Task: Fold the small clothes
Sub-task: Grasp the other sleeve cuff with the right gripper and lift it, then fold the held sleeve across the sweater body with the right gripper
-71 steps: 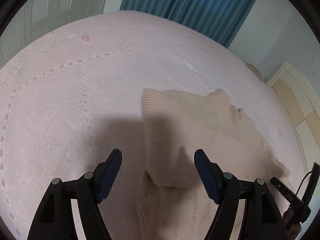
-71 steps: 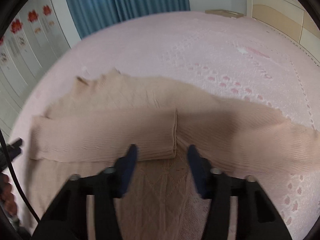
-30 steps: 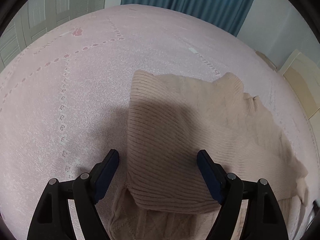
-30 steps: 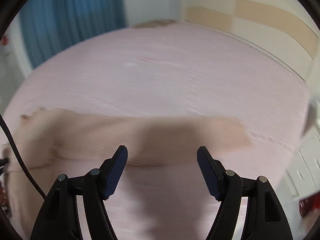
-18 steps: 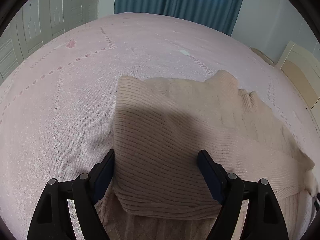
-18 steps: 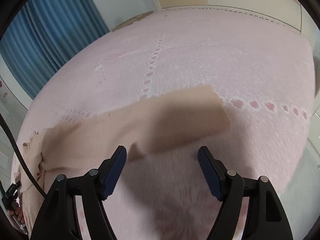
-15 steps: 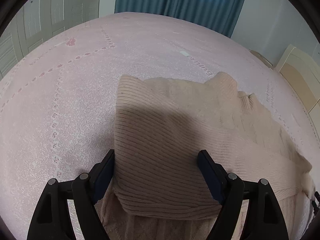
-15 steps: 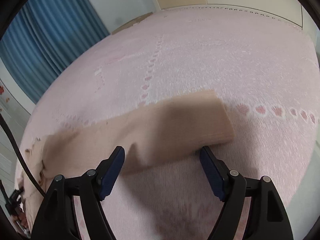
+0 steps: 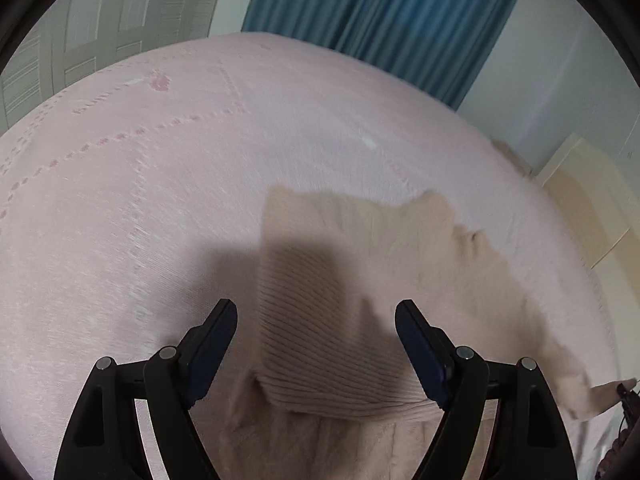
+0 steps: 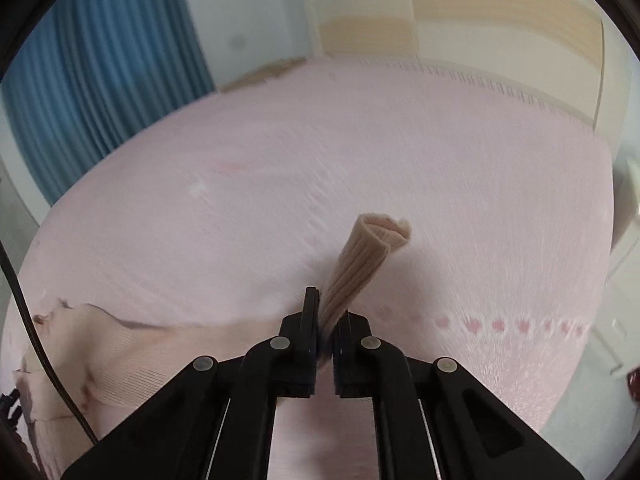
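Observation:
A beige ribbed knit sweater (image 9: pixel 360 280) lies on the pink bedspread (image 9: pixel 160 200), one sleeve folded across its body. My left gripper (image 9: pixel 316 344) is open and empty, hovering over the folded sleeve's cuff. My right gripper (image 10: pixel 326 320) is shut on the other sleeve's cuff (image 10: pixel 364 256), which sticks up between the jaws, lifted off the bed. The sweater's body (image 10: pixel 100 352) trails at lower left in the right wrist view.
Blue curtains (image 9: pixel 400 20) hang behind the bed. A cream and tan headboard (image 10: pixel 460 24) stands at the far side. White wardrobe doors (image 9: pixel 100 32) are at left. A black cable (image 10: pixel 36 344) crosses the left edge of the right wrist view.
My right gripper has closed on the outstretched sleeve's cuff and lifted it off the bed. My left gripper has pulled back slightly and stays open.

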`<action>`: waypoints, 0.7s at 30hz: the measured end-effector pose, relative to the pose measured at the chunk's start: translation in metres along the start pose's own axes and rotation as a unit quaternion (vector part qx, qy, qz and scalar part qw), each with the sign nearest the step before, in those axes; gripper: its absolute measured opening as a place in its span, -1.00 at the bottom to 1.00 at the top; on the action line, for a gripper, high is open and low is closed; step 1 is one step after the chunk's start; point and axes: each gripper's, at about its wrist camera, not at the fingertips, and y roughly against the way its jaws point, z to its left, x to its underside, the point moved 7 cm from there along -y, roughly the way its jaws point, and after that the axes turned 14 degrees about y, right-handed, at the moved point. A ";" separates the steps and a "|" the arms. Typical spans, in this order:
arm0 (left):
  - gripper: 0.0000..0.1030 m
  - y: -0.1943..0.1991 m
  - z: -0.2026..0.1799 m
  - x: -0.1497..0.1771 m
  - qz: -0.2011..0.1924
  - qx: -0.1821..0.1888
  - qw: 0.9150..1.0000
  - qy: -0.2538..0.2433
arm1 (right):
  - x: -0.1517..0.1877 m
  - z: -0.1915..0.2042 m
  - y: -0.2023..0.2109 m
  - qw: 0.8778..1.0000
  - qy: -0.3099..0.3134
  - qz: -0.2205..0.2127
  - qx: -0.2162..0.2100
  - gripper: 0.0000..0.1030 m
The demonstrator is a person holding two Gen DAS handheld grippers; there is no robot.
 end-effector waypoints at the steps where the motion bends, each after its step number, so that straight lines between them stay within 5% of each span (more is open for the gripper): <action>1: 0.56 0.007 0.005 -0.005 -0.005 0.004 1.000 0.004 | -0.008 0.010 0.010 1.000 0.010 -0.009 0.000 -0.89; 6: 0.56 0.035 0.044 -0.021 -0.029 -0.003 1.000 0.010 | -0.059 0.123 0.069 0.993 0.094 -0.067 -0.025 -0.89; 11: 0.56 0.055 0.096 -0.039 -0.038 0.011 0.998 0.053 | -0.073 0.260 0.107 0.979 0.164 -0.090 -0.087 -0.89; 16: 0.56 0.051 0.134 -0.047 -0.018 -0.006 0.996 0.090 | -0.034 0.420 0.127 0.952 0.231 -0.076 -0.186 -0.89; 21: 0.56 0.057 0.146 -0.058 -0.042 -0.018 0.996 0.078 | 0.032 0.530 0.111 0.921 0.296 -0.018 -0.252 -0.87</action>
